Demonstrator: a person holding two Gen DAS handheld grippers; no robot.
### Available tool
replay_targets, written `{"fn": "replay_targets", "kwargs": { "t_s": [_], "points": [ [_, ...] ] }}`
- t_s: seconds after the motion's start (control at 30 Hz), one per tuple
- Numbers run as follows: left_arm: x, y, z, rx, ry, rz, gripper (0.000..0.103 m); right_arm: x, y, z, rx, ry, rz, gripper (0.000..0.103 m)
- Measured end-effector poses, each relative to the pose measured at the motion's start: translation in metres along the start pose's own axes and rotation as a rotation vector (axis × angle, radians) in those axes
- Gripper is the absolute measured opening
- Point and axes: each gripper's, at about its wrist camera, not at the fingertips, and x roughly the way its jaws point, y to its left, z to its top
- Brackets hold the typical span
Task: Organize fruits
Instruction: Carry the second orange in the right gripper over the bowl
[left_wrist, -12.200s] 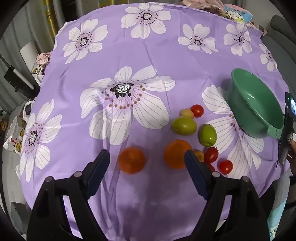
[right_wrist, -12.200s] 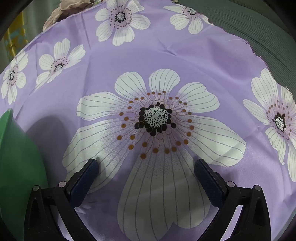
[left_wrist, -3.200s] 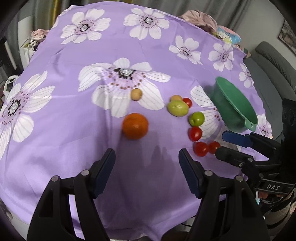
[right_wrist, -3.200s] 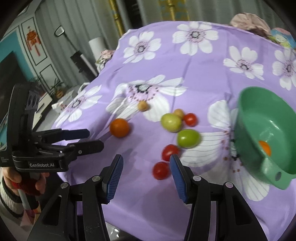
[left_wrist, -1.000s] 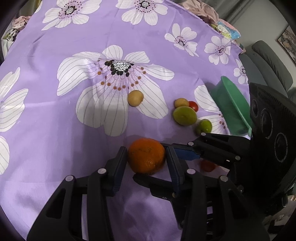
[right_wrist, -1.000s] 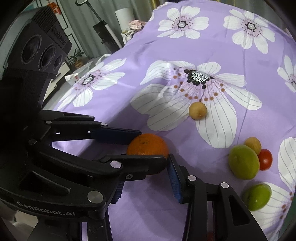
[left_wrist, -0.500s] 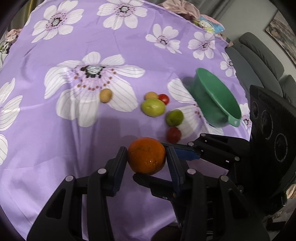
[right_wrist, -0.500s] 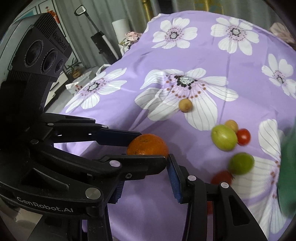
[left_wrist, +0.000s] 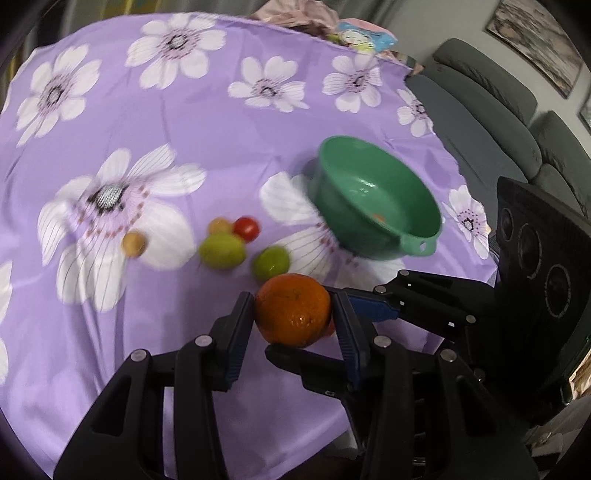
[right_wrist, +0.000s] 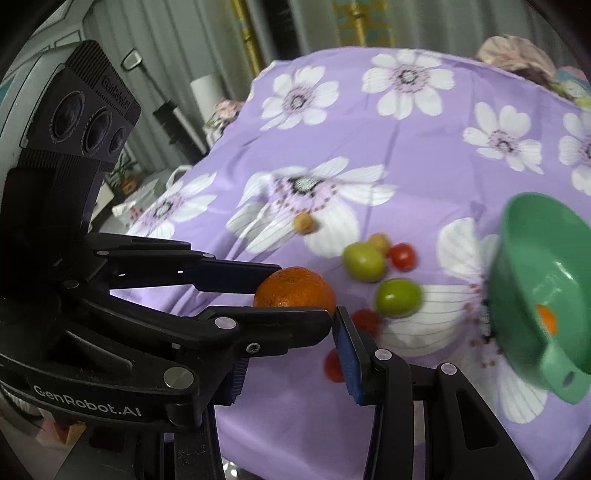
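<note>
Your left tongs (left_wrist: 291, 317) pinch the orange (left_wrist: 293, 311) between both pads, held up off the bench (left_wrist: 192, 110). Your right tongs (right_wrist: 288, 354) close on the same orange from its other sides. Beyond it, two green fruits (left_wrist: 221, 250), a red tomato (left_wrist: 246, 228) and small yellowish fruits lie loose on the purple flowered cloth. The green bowl (left_wrist: 376, 206) stands further right, something orange inside.

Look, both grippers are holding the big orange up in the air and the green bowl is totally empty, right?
Not quite. Both the left gripper and right gripper do hold the big orange, but the green bowl isn't empty: the right wrist view shows an orange fruit already inside it.
</note>
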Motion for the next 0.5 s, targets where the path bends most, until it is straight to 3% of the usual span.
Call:
{"fn": "replay_targets", "kwargs": {
  "t_s": [0.5],
  "points": [
    [0.043,-0.072,0.065,0.193,-0.017,-0.079,0.044,-0.049,-0.077,0.008,0.124,-0.163,-0.154,0.045]
  ]
}}
